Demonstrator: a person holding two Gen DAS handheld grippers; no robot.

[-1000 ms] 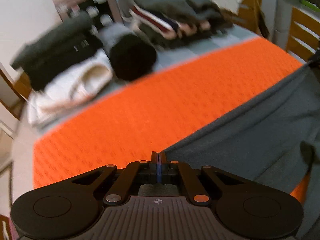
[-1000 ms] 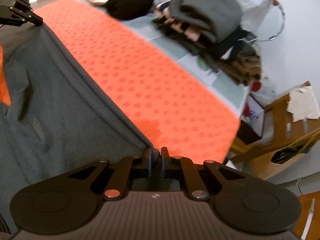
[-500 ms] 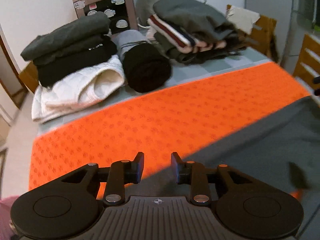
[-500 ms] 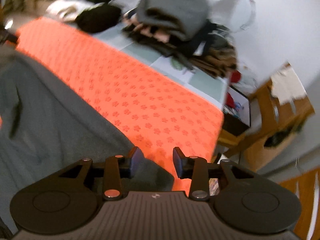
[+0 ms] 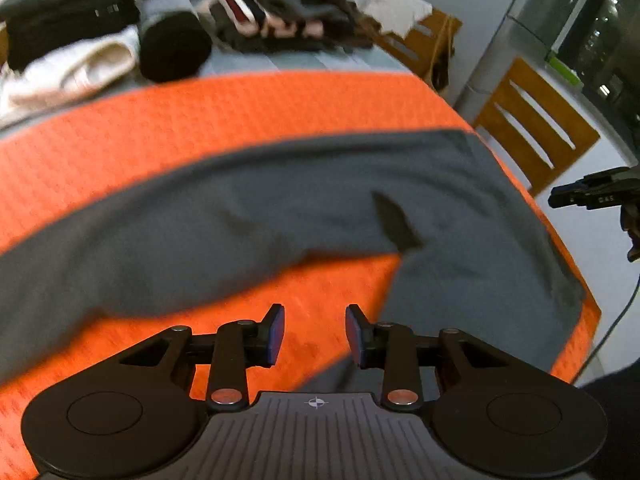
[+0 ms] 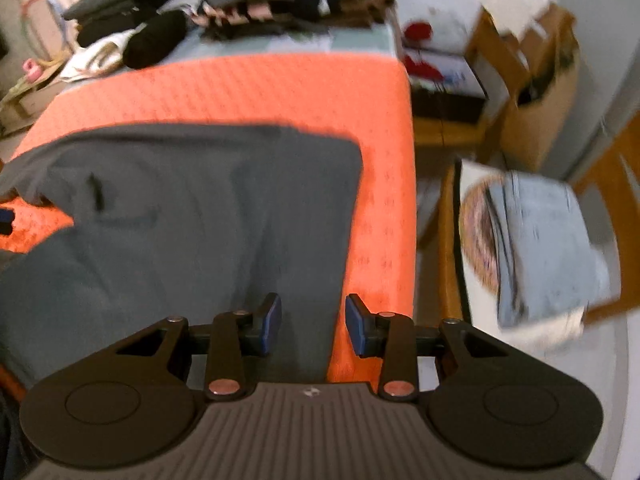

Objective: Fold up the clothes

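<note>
garment (image 5: pixel 280 208), grey, spread flat on orange mat (image 5: pixel 200 120) over the bed; long axis runs across the mat, side to side in the left wrist view, with one end near the mat's right edge and a flap folded back toward the near edge. lies ahead of and below both grippers, none of it pinched.

left gripper (image 5: pixel 315 334) released, jaws just opened, hangs over bare mat at the near edge; only orange between the pads, grey cloth just ahead and to its right. right gripper (image 6: pixel 313 330) also released, jaws apart and steady, over the garment's right-hand border, where grey meets orange close to the mat's right edge; cloth shows under the gap but the pads do not press it. looks like the pause between one fold and the next grab.

coming move probably turns on that long axis: near hem within reach of both, right gripper closer to cloth, left needing a short shift right or forward to find an edge.

piles (image 5: pixel 100 32) of folded and loose clothes along the far edge, well apart from the garment, out of the way. wooden chair (image 5: pixel 532 136) past the right edge, a box (image 6: pixel 532 92) and a light-blue bundle (image 6: pixel 536 248) on the floor side; nothing on the mat blocks a reach. dark crease (image 5: pixel 394 224) near the garment's middle may want smoothing.
</note>
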